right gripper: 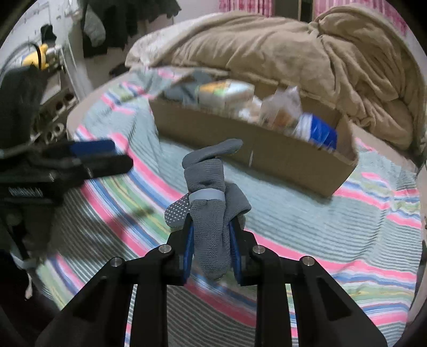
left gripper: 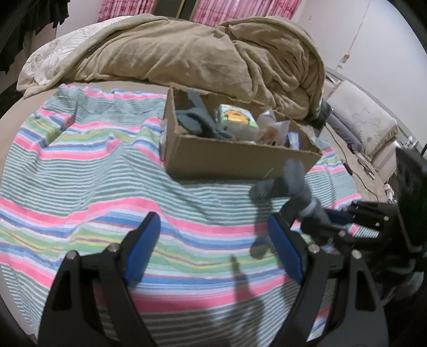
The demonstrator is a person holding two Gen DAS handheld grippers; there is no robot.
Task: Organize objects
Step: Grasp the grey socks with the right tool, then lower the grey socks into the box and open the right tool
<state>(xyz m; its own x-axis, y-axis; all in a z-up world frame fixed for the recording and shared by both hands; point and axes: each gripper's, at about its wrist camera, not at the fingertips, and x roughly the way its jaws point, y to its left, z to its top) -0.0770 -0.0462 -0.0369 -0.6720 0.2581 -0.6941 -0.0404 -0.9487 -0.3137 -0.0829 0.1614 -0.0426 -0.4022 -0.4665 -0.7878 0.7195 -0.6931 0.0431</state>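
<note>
My right gripper (right gripper: pixel 210 240) is shut on a grey sock (right gripper: pixel 208 192) with white grip dots, held above the striped blanket (right gripper: pixel 307 221). The sock also shows in the left wrist view (left gripper: pixel 291 184), in front of the cardboard box (left gripper: pixel 234 160). The box (right gripper: pixel 267 149) holds dark socks (left gripper: pixel 197 120), a green and yellow packet (left gripper: pixel 237 117), a clear bag and a blue pack. My left gripper (left gripper: pixel 213 240) is open and empty over the blanket (left gripper: pixel 93 160), left of the right gripper (left gripper: pixel 333 221).
A crumpled tan duvet (left gripper: pixel 213 53) lies behind the box. The bed edge drops off at the right, with cushions and cables (left gripper: pixel 360 128) beyond. Dark clothes (right gripper: pixel 120 24) hang at the far left.
</note>
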